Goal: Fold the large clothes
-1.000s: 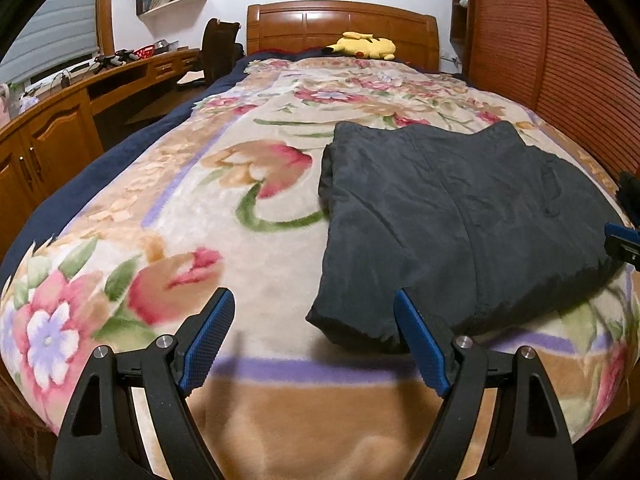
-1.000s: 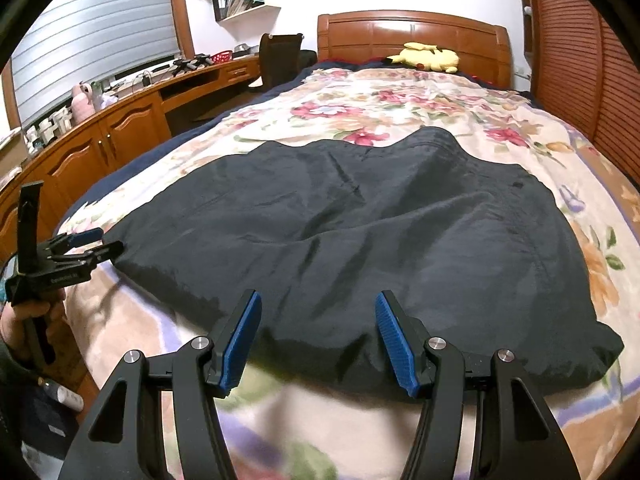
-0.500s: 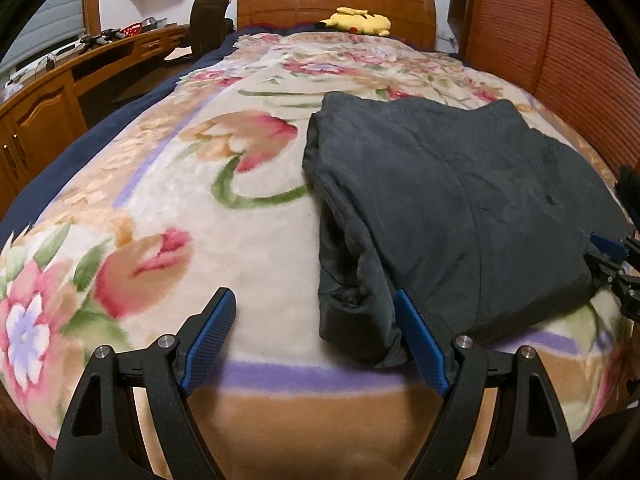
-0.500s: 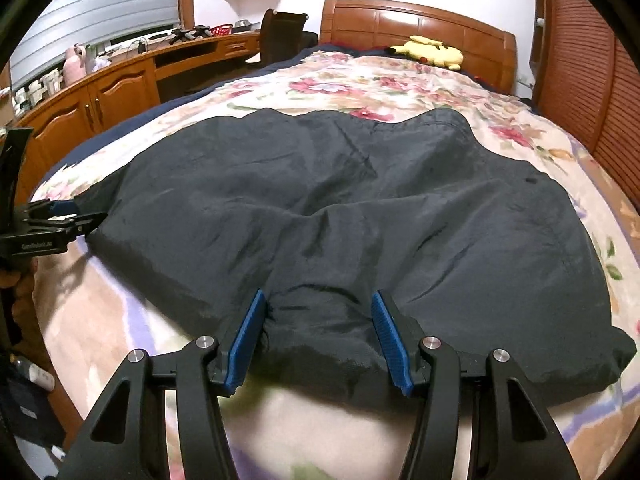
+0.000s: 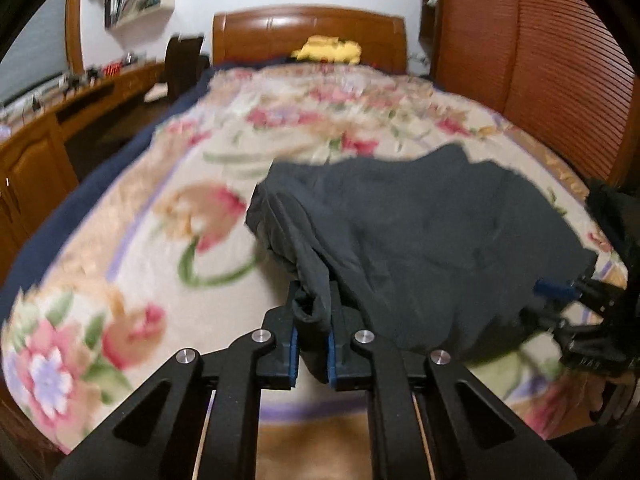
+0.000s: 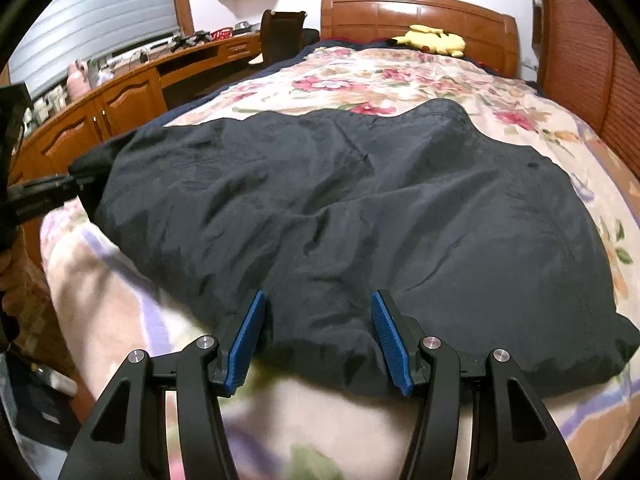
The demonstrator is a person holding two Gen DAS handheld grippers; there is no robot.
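A large dark grey garment (image 5: 420, 232) lies spread over the flowered blanket (image 5: 160, 240) of a bed. My left gripper (image 5: 314, 292) is shut on the garment's near left corner, and the bunched cloth hangs lifted between its blue pads. In the right wrist view the garment (image 6: 360, 208) fills the middle, with my left gripper (image 6: 60, 188) at its left edge. My right gripper (image 6: 318, 304) stands open astride the near hem, cloth lying between its fingers without being pinched. It also shows at the right in the left wrist view, as the right gripper (image 5: 560, 292).
A yellow plush toy (image 6: 432, 40) rests by the wooden headboard (image 6: 400, 12). A long wooden desk with cabinets (image 6: 112, 108) and a chair (image 6: 280, 36) run along the left of the bed. A slatted wooden door (image 5: 540, 80) stands on the right.
My left gripper went from wide open to shut on the garment's near left corner and has risen, pulling the cloth up. My right gripper has stayed at the near hem.
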